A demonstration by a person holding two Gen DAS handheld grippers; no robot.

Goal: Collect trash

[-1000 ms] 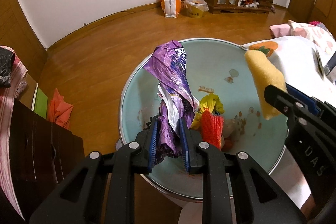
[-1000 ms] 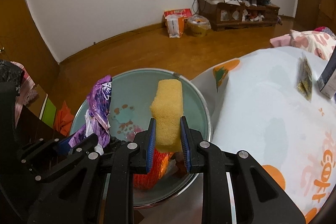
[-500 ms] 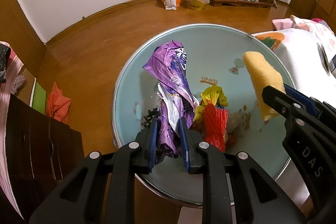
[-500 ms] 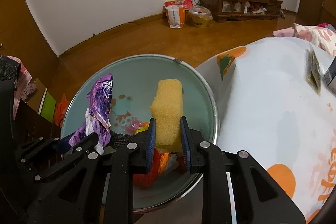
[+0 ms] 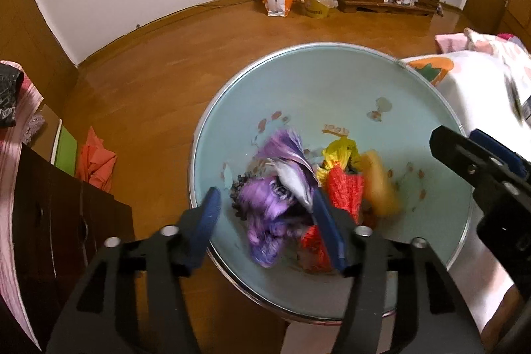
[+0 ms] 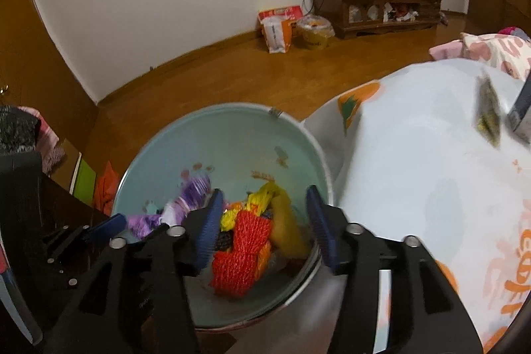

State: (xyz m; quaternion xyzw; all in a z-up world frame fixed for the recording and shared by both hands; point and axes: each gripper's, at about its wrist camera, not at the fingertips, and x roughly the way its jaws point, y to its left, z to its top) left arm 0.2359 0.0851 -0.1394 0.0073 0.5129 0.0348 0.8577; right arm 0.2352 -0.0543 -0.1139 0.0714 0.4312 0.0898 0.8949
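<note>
Left wrist: both tools [image 5: 265, 221] [image 6: 264, 223] wide, empty, over basin [image 5: 332, 82] w/ trash [image 5: 345, 194].

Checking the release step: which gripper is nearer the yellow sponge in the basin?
Right. The right gripper is open directly above the yellow sponge, which shows blurred between its fingers. The left gripper is open above the purple wrapper, with the sponge off to its right.

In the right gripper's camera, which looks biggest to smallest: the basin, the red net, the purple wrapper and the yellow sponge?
1. Basin: biggest by far.
2. Red net: though it sits nearest the camera, which may flatter it.
3 and 4. Purple wrapper and yellow sponge: both blurred and look about alike, so I can't rank them.
</note>
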